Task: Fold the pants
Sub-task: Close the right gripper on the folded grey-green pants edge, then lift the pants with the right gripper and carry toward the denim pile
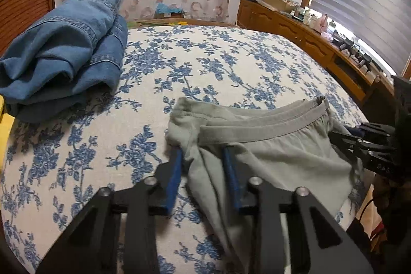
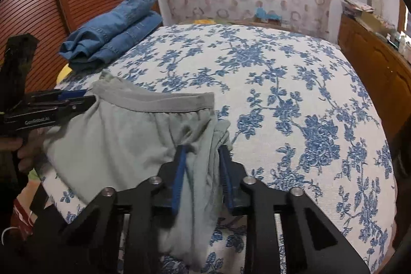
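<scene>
One pair of pale grey-green pants point(image 1: 277, 158) lies near the front edge of the bed point(image 1: 231, 63), waistband away from the person, on a white cover printed with blue flowers. Two grippers hold it. The left gripper point(image 1: 203, 153) has its two blue-padded fingers drawn in on a bunch of cloth just below the waistband's left end. The right gripper point(image 2: 203, 150) is pinched the same way on gathered fabric at the right end. Each gripper shows in the other's view at the far side of the pants. One folded stack of blue denim point(image 1: 66, 48) sits well apart at the bed's far left corner. A wooden sideboard point(image 1: 295, 25) runs along the right wall.
</scene>
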Available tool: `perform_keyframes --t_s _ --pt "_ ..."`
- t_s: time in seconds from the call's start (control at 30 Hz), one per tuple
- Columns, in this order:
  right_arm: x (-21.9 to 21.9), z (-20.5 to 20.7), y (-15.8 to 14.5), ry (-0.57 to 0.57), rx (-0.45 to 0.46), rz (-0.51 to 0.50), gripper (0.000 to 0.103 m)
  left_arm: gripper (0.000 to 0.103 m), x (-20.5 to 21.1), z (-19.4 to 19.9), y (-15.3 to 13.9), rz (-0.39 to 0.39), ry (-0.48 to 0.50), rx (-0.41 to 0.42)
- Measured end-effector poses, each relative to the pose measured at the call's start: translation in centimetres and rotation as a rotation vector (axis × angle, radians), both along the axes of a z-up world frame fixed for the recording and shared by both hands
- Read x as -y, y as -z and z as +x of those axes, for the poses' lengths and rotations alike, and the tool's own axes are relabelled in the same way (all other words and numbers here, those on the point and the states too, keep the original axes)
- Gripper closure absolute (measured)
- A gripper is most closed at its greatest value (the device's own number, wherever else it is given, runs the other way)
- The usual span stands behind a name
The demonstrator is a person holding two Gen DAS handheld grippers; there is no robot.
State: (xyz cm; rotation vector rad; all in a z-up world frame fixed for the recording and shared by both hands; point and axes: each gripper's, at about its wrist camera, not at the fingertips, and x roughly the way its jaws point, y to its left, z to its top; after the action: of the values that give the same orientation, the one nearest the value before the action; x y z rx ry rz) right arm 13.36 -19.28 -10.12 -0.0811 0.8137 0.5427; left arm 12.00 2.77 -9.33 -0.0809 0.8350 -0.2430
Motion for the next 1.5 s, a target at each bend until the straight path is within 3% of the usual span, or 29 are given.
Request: perform_keyframes --t_s 0.13,0.27,0.5,0.83,1.13,1.5 --pt "0.1 0.0 0.0 -0.003 -0.009 0.035 0.094 0.092 0.2 -0.5 -0.3 -0.021 -0.01 0.017" --pt "0.7 -0.6 -0.3 0.018 0.014 0.07 0.096 0.096 -0.1 -1.3 -1.0 -0.056 -0.018 0.058" --pt "1.0 -1.8 -2.3 0.023 0.083 0.091 0.096 0.097 0.5 -3.6 -4.3 -0.063 0.01 0.164" --pt "1.5 -3.1 -6.6 0.03 0.21 0.09 0.096 0.097 1.1 -5.2 -8.4 -0.096 0.052 0.254" --pt "1.0 -4.4 -10.7 0.004 0.319 0.084 0.096 0.097 1.5 -6.8 -12.0 -0.048 0.048 0.356" --pt "-0.4 -3.6 -11.5 -0.041 0.342 0.071 0.096 0.097 0.4 -7.1 -12.7 -0.025 0.022 0.372"
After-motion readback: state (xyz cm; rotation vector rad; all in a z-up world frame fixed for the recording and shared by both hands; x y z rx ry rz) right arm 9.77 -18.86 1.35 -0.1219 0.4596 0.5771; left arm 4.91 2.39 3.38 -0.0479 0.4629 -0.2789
